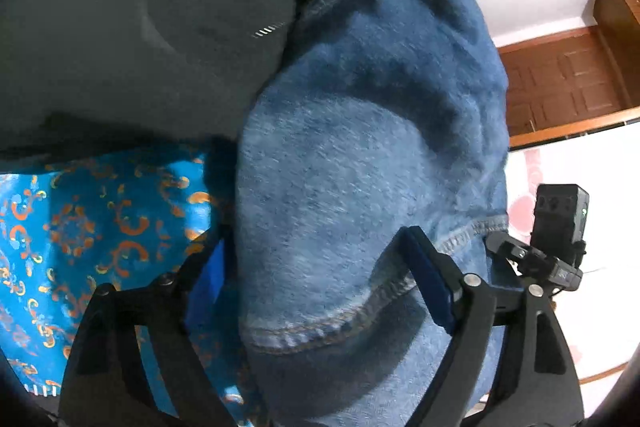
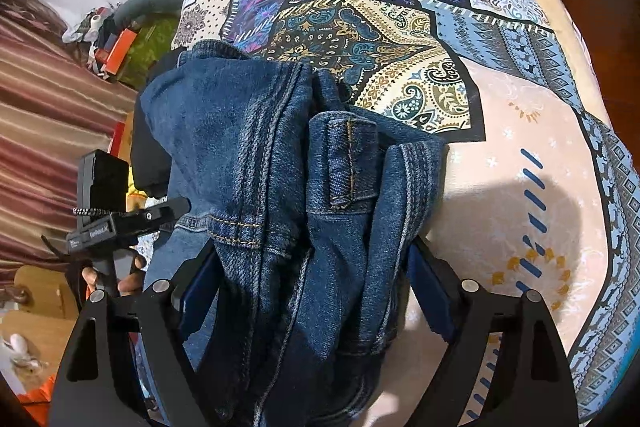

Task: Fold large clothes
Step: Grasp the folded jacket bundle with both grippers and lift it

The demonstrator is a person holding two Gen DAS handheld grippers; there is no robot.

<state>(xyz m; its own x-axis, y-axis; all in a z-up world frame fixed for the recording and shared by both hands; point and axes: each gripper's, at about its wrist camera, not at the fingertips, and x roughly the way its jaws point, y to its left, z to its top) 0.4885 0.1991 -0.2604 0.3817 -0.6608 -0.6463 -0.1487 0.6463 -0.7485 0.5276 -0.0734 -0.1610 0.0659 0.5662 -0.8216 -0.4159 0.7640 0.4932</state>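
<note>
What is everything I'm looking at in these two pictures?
jeans: one, blue denim, bunched between both grippers' fingers
black garment: one, beside the jeans
bedspread: one, blue, cream and pink patchwork, under the clothes
door: one, brown wood, in the background
striped curtain: one, maroon and tan, at the side
left gripper: black, blue pads, jaws wide around the denim
right gripper: black, blue pads, jaws wide around the denim
hand: one, on the other gripper's handle

Dark blue denim jeans (image 2: 280, 155), orange stitching, paler blue inside face (image 1: 352, 147). Black cloth garment (image 1: 140, 27). Patchwork bedcover (image 2: 400, 27): blue, purple, cream paisley, peach. Black grippers, blue pads (image 2: 430, 287).
</note>
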